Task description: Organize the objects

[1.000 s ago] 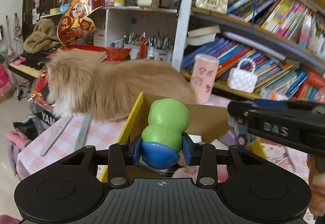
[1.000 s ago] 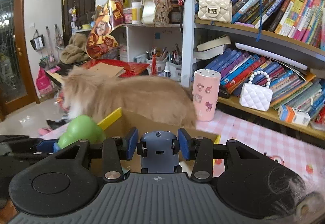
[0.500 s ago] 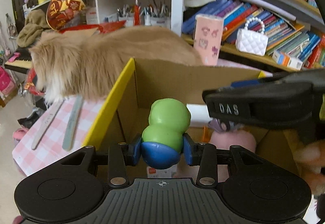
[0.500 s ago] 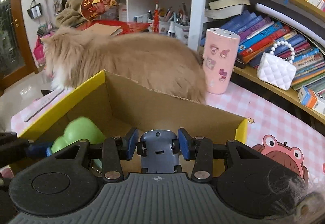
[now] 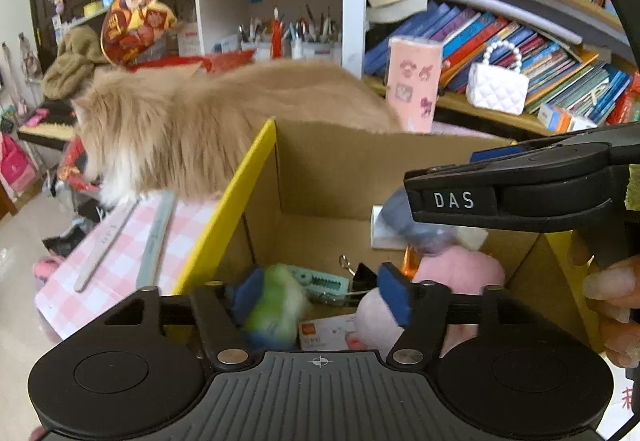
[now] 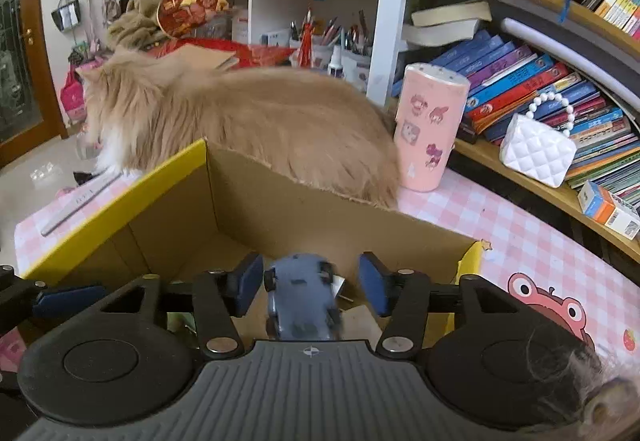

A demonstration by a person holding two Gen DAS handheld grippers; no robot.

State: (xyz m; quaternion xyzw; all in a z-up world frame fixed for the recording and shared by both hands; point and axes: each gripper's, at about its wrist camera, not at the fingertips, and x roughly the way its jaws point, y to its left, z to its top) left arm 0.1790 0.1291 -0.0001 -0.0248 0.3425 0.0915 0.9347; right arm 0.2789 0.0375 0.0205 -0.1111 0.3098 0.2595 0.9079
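Both drops nearly done: left gripper (image 5: 320, 297) spread wide, green-and-blue toy (image 5: 272, 309) blurred (apparently falling) into the cardboard box (image 5: 340, 169); right gripper (image 6: 311, 283) likewise released, blue toy car (image 6: 302, 297) loose between its jaws over the box

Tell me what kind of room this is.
Most likely a lived-in home study or child's room: crowded bookshelves, pen cups on a white shelf, a fluffy cat on the pink checked table, and a cardboard box of toys.
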